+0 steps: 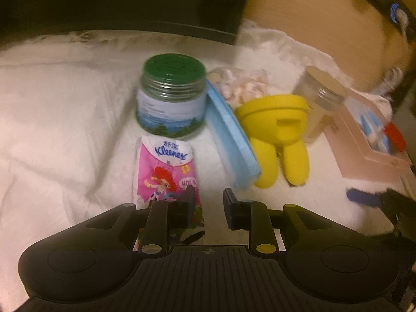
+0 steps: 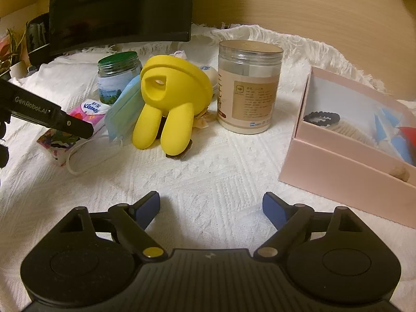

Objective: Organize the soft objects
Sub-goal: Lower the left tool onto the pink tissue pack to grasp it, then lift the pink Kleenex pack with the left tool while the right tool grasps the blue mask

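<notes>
A pink Kleenex tissue pack (image 1: 166, 166) lies on the white cloth in front of a green-lidded jar (image 1: 171, 96). My left gripper (image 1: 209, 202) is open, its left finger over the pack's near end; it also shows in the right wrist view (image 2: 78, 127) above the pack (image 2: 85, 114). A blue face mask (image 1: 231, 140) leans against a yellow soft toy (image 1: 275, 130), also seen in the right wrist view (image 2: 166, 104). My right gripper (image 2: 210, 208) is open and empty above bare cloth.
A clear jar with a tan lid (image 2: 248, 85) stands right of the toy. An open pink box (image 2: 351, 140) holding small items sits at the right. A black monitor (image 2: 119, 7) stands at the back. A wooden wall lies behind.
</notes>
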The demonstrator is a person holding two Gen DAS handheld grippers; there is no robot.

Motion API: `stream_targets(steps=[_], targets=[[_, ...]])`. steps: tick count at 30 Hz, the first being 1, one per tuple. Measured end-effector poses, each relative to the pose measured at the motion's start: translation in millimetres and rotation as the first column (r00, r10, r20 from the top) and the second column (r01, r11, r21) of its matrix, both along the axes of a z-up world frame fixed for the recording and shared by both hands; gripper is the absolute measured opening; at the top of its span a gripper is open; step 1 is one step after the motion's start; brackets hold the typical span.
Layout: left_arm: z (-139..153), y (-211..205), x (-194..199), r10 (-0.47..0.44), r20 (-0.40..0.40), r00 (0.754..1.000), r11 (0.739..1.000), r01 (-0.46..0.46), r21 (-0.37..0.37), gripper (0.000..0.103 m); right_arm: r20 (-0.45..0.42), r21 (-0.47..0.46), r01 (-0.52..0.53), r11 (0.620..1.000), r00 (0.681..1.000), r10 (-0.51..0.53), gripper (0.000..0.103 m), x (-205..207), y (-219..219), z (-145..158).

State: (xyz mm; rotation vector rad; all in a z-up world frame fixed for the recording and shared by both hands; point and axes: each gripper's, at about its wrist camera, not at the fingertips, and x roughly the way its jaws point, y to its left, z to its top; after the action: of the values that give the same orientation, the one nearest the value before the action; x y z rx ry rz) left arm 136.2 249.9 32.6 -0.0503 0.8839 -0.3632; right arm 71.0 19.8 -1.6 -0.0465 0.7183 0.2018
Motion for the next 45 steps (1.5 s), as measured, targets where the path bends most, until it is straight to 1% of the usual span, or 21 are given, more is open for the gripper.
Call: stream_targets(steps=[3,4,6,8,9,11,12,13,15,17,20,23,26,31,35,37,39,40,41,42,45], targets=[[-6.7,-7.2,0.9,-0.049,-0.061,0.997,0.999,0.049,-0.004,0.025,-0.005,0.000,-0.009,1.000,1.000,0.009,0.091,1.3,0.3,-0.1],[-8.8,-10.9,-1.3,-0.058,-0.065,0.996,0.998,0.059,0.016,0.025,-0.008,0.001,-0.016,1.000,1.000,0.016,0.093,1.9,0.5,-0.2],[-8.7,-11.6,-6.5,-0.055,-0.045,0.997,0.998,0.056,0.017,0.025,-0.015,0.001,-0.030,1.000,0.999,0.030,0.095,3.3,1.4,-0.3],[0.2,-6.3,-13.7,-0.017,0.011,1.000,1.000,0.017,-0.002,0.025,-0.019,0.000,-0.041,0.999,0.999,0.041,0.096,4.0,1.4,-0.6],[7.2,-3.7,-17.9,0.004,0.058,0.998,1.000,-0.004,-0.003,0.025,-0.019,0.001,-0.043,0.999,0.999,0.043,0.097,4.0,1.0,-0.7],[21.9,1.9,-23.9,0.073,0.165,0.984,0.995,-0.084,0.060,0.025,-0.019,0.002,-0.042,0.999,0.999,0.042,0.097,3.8,1.1,-0.7],[26.6,6.0,-22.6,0.114,0.187,0.976,0.986,-0.134,0.099,0.025,-0.019,0.002,-0.042,0.999,0.999,0.042,0.097,3.9,1.2,-0.8],[27.8,9.8,-18.8,0.156,0.185,0.970,0.975,-0.182,0.129,0.025,-0.019,0.002,-0.042,0.999,0.999,0.042,0.097,3.9,1.2,-0.8],[22.4,17.4,-9.3,0.196,0.134,0.971,0.968,-0.214,0.134,0.025,-0.020,0.003,-0.044,0.999,0.999,0.044,0.097,4.0,1.4,-0.8],[10.1,15.8,0.2,0.174,0.044,0.984,0.975,-0.179,0.132,0.027,-0.021,0.003,-0.044,0.999,0.999,0.044,0.098,4.2,1.6,-0.6],[3.6,4.3,-0.6,0.072,0.083,0.994,0.985,-0.084,0.152,0.029,-0.022,0.003,-0.045,0.999,0.999,0.045,0.098,4.2,2.1,-0.6],[4.1,6.7,3.1,0.052,0.070,0.996,0.993,-0.059,0.104,0.029,-0.022,0.003,-0.045,0.999,0.999,0.045,0.098,4.4,2.2,-0.4],[5.2,7.1,6.7,0.023,0.065,0.998,0.994,-0.030,0.101,0.029,-0.023,0.001,-0.045,0.999,0.999,0.045,0.098,4.6,3.0,-0.3],[6.3,-3.5,12.1,-0.049,0.057,0.997,0.989,0.040,0.144,0.029,-0.027,0.002,-0.057,0.998,0.998,0.057,0.099,5.8,2.3,-0.5],[5.8,-15.7,11.5,-0.127,0.072,0.989,0.970,0.108,0.216,0.030,-0.028,0.004,-0.058,0.998,0.998,0.058,0.100,5.6,2.4,-0.6],[4.9,-17.1,10.7,-0.125,0.074,0.989,0.976,0.109,0.191,0.030,-0.028,0.004,-0.058,0.998,0.998,0.058,0.100,5.5,2.5,-0.6],[3.9,-14.2,11.2,-0.126,0.055,0.991,0.987,0.119,0.109,0.031,-0.028,0.004,-0.058,0.998,0.998,0.058,0.100,5.5,2.4,-0.6],[3.4,-12.0,12.1,-0.129,0.041,0.991,0.990,0.126,0.057,0.036,-0.028,0.005,-0.058,0.998,0.998,0.058,0.100,5.4,2.5,-0.6],[3.0,-10.5,12.1,-0.134,0.035,0.990,0.991,0.133,0.028,0.038,-0.028,0.005,-0.058,0.998,0.998,0.058,0.100,5.3,2.5,-0.6],[2.6,-10.7,11.3,-0.142,0.040,0.989,0.990,0.141,0.028,0.039,-0.028,0.005,-0.058,0.998,0.998,0.058,0.100,5.3,2.6,-0.6],[0.3,-20.3,4.6,-0.193,0.086,0.977,0.977,0.184,0.105,0.039,-0.028,0.005,-0.059,0.998,0.998,0.059,0.100,5.2,2.5,-0.7]])
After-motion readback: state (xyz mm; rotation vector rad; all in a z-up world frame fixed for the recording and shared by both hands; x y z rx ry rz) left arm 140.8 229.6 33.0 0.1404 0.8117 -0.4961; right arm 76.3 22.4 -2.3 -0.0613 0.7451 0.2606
